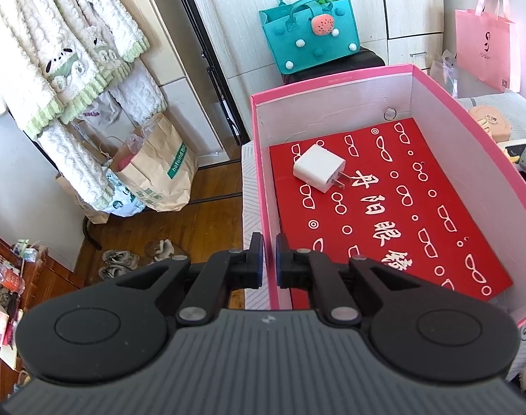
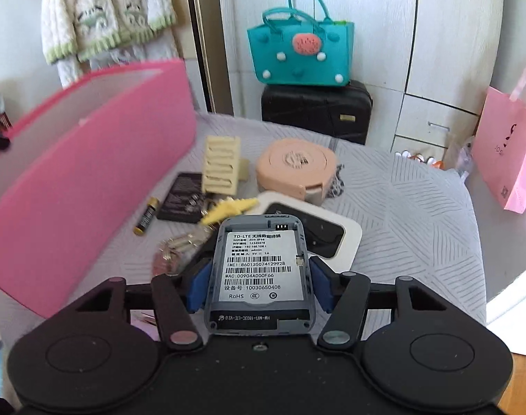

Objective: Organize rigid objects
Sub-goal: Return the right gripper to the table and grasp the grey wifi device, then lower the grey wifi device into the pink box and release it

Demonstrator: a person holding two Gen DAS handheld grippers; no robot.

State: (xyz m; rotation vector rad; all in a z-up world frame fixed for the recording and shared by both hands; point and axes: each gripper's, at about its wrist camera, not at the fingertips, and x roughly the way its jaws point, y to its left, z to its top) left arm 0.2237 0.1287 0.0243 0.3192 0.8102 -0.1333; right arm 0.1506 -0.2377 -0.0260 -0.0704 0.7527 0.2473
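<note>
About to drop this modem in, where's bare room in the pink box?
Most of the red liner is bare: everything nearer and right of the white charger. A ring sits at the far wall. The bedspread by the pink box is cluttered.

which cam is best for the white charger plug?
Left wrist view: the white charger plug lies in full sight on the red sheet inside the pink box, prongs visible. The right wrist view shows only the box's outer wall; the plug is hidden there.
</note>
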